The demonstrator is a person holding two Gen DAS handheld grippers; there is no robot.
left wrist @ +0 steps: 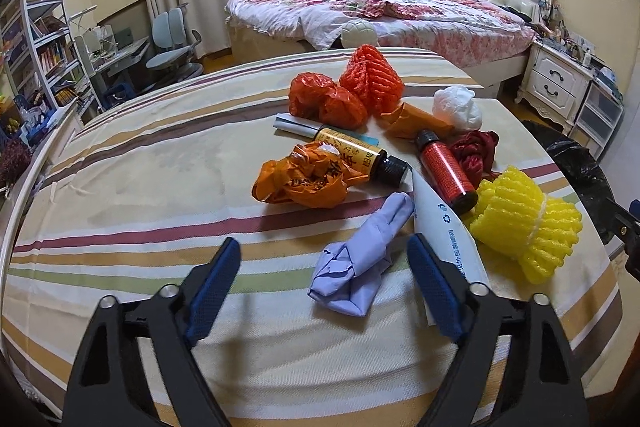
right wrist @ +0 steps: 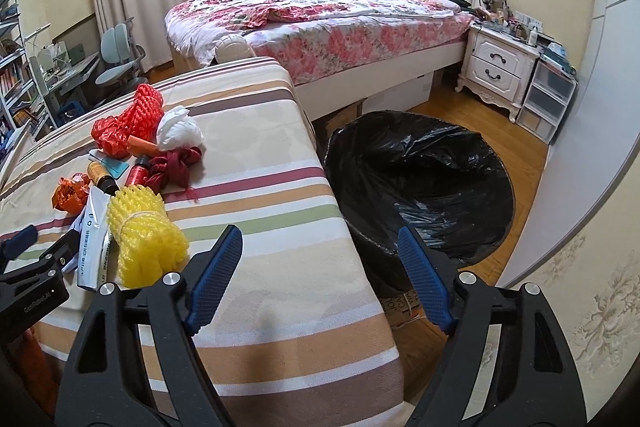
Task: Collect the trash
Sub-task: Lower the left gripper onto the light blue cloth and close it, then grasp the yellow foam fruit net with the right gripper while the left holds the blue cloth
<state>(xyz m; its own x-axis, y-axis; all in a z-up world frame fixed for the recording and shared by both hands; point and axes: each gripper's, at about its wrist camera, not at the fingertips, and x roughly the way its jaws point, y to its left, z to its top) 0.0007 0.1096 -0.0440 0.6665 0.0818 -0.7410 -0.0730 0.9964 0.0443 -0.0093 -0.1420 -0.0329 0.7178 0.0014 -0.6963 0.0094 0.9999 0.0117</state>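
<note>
Trash lies on the striped table. A crumpled lavender paper sits between the fingers of my left gripper, nearer the right one; the jaws stand open and no pad presses on it. Beyond it are a white tube pack, a yellow foam net, an orange crumpled bag, an amber bottle and a red bottle. My right gripper is open and empty over the table's right edge, with the yellow foam net to its left. The black-lined bin stands on the floor just past that edge.
Farther back on the table lie a red foam net, a red plastic bag, a white crumpled bag and a dark red cloth. A bed and a nightstand stand behind; cardboard boxes sit under the bin.
</note>
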